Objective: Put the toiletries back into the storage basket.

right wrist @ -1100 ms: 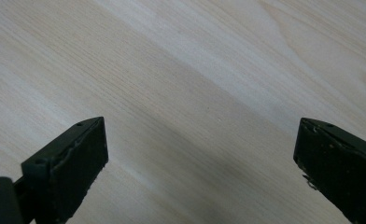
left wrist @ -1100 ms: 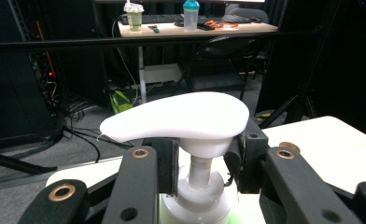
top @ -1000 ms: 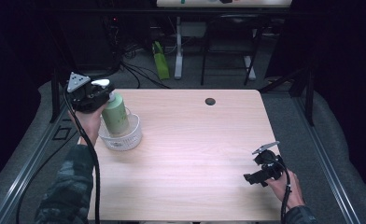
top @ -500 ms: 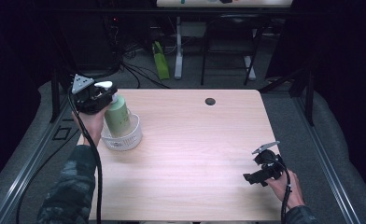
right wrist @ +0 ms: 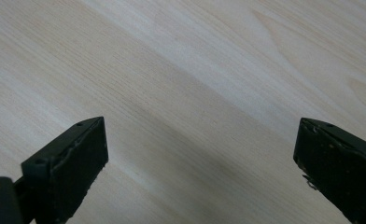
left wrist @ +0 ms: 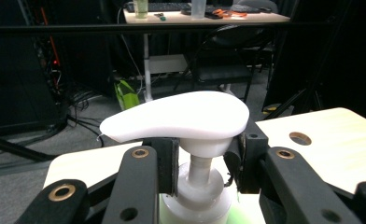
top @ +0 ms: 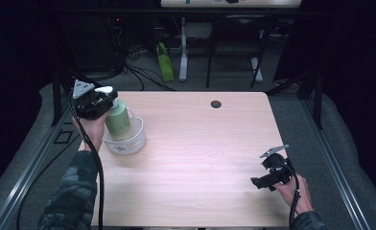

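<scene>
Gripper (left wrist: 202, 161) clamped on pump bottle (left wrist: 190, 121) neck

The left gripper (top: 108, 101), clamped on the neck of the pale green plastic pump bottle (top: 117, 120), has tilted it more upright; its base now sits lower inside the clear ribbed plastic bowl (top: 131, 142).

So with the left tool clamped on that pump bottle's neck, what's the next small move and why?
Probably lower it straight down. The left tool grips the pump bottle just under its white head, and the bottle's base sits inside the clear bowl, slightly tilted. Whether it touches the bottom is unclear, so go gently before releasing.
</scene>
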Motion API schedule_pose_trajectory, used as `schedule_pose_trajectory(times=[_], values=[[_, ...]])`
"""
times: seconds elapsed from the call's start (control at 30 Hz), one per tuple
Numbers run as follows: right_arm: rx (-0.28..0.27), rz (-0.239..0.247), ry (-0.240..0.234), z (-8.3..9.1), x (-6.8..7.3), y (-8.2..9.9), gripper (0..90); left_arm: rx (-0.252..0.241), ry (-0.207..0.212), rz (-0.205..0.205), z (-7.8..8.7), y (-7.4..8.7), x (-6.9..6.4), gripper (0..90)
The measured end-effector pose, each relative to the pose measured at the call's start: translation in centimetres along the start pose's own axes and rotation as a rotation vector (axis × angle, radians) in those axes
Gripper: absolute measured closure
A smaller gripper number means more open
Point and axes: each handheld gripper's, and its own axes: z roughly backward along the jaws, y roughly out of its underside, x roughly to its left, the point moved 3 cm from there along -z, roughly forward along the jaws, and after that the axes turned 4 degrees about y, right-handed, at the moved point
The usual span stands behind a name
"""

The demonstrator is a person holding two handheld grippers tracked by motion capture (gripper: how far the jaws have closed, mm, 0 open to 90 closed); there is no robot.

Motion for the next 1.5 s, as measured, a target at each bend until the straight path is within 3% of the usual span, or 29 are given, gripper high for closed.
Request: schedule_pose_trajectory(times=[0.37, 0.9, 1.27, 1.5], values=[[0.002, -0.004, 0.000, 0.0, 0.0, 0.0, 2.8, 0.024, -0.007, 0.018, -0.3, 1.0, 0.6, 67.1], [-0.001, -0.004, 0.002, 0.0, -0.1, 0.0, 2.9, 0.003, -0.005, 0.046, -0.2, 1.4, 1.2, 67.1], [0.001, -0.006, 0.001, 0.1, 0.0, 0.0, 3.1, -0.002, 0.006, 0.011, 0.8, 2.0, 0.9, 67.2], [-0.003, -0.004, 0.002, 0.1, 0.0, 0.0, 3.0, 0.019, 0.003, -0.011, 1.0, 2.0, 0.7, 67.2]])
